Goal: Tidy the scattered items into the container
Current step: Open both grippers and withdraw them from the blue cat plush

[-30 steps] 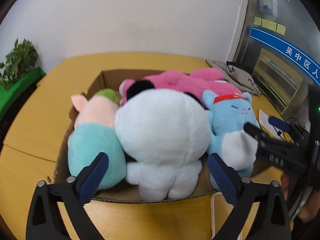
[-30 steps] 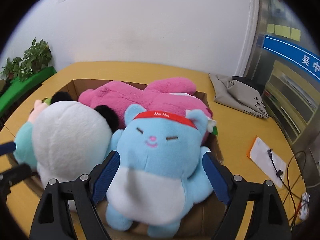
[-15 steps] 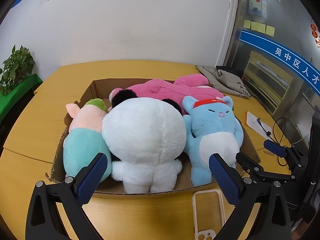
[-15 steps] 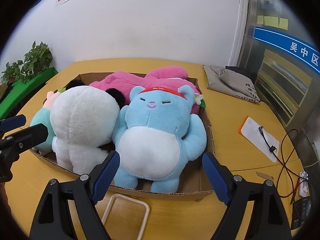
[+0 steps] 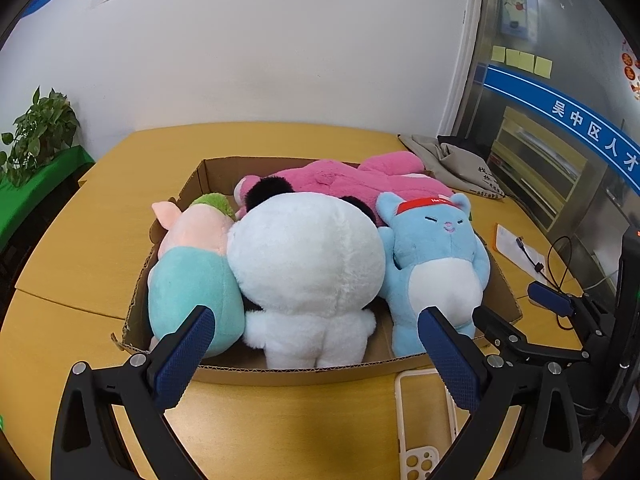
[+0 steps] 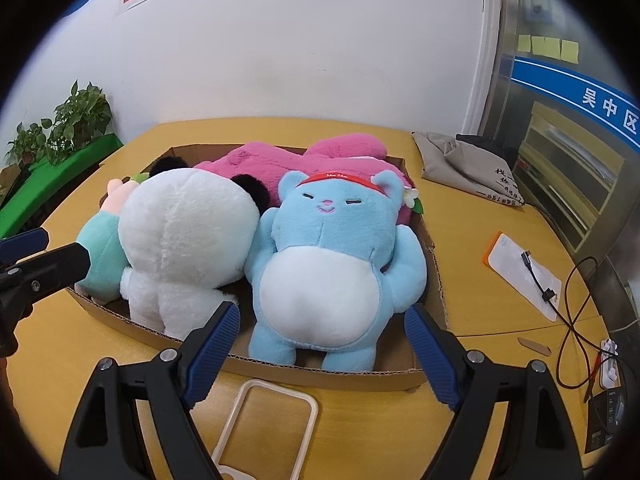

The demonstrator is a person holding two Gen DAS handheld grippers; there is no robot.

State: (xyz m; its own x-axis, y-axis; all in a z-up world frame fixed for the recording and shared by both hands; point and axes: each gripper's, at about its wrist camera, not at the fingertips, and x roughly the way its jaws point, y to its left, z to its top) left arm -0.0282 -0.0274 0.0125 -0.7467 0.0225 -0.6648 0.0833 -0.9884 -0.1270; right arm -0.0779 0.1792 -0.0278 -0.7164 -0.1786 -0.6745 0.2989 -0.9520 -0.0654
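Note:
A shallow cardboard box [image 5: 304, 374] [image 6: 320, 376] on the yellow table holds several plush toys: a white panda seen from behind [image 5: 308, 264] [image 6: 188, 236], a blue bear with a red headband [image 5: 434, 264] [image 6: 332, 256], a pink-headed teal toy [image 5: 192, 276] [image 6: 104, 256] and a big pink plush [image 5: 344, 180] [image 6: 280, 164] at the back. My left gripper [image 5: 320, 356] is open and empty, just in front of the box's near wall. My right gripper [image 6: 322, 354] is open and empty, over the near wall before the blue bear.
A cream phone case [image 5: 424, 424] [image 6: 264, 420] lies on the table in front of the box. A grey cloth bag [image 6: 468, 164] lies back right. An orange-edged white pad with a cable [image 6: 524, 272] and a power strip [image 6: 608, 360] lie right. A potted plant [image 5: 36, 132] stands far left.
Both grippers have pulled back from the box, open and empty. The plush toys stay in the box and look smaller. The phone case has come into view.

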